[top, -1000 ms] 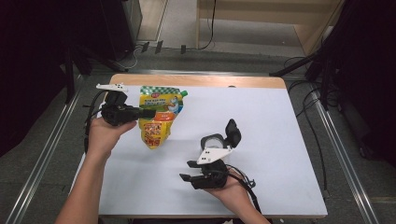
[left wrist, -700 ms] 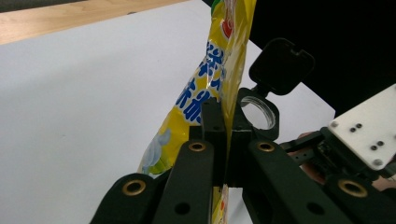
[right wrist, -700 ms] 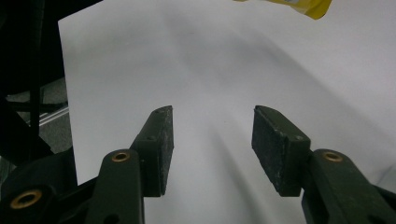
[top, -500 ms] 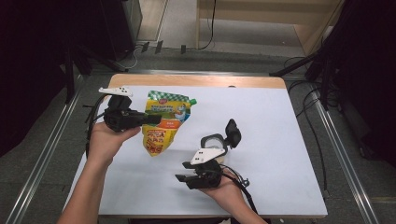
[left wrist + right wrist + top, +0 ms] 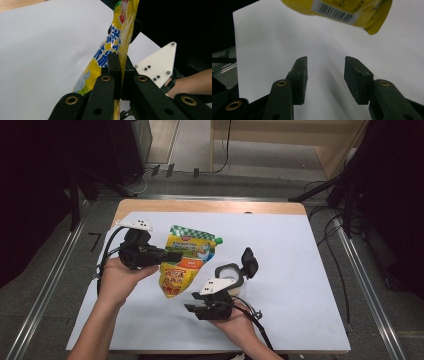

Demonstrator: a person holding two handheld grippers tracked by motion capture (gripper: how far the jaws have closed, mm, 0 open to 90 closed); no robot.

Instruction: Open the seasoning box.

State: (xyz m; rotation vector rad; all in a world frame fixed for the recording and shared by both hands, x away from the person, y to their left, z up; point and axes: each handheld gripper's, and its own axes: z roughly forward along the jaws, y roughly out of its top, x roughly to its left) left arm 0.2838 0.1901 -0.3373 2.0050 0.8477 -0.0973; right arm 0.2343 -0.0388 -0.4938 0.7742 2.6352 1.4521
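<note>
Holding the yellow sauce pouch (image 5: 186, 262) by its left edge, the left gripper (image 5: 172, 256) is clenched on the packet, its jaws pinched flat on the film in the left gripper view, so the pouch (image 5: 117, 42) hangs lifted off the white tabletop (image 5: 300, 270) with its green cap corner (image 5: 218, 240) pointing away from the person. The right gripper (image 5: 191, 308) sits just below and to the right of the pouch's bottom corner; its jaws have just been closing yet stand apart with nothing between them, and in the right gripper view the barcode end of the pouch (image 5: 342, 10) floats beyond its fingertips (image 5: 301, 75). This looks like a handover or two-handed grasp under way. Next, the right gripper would need to advance to the pouch's lower edge and bring that edge squarely between its pads before closing.
</note>
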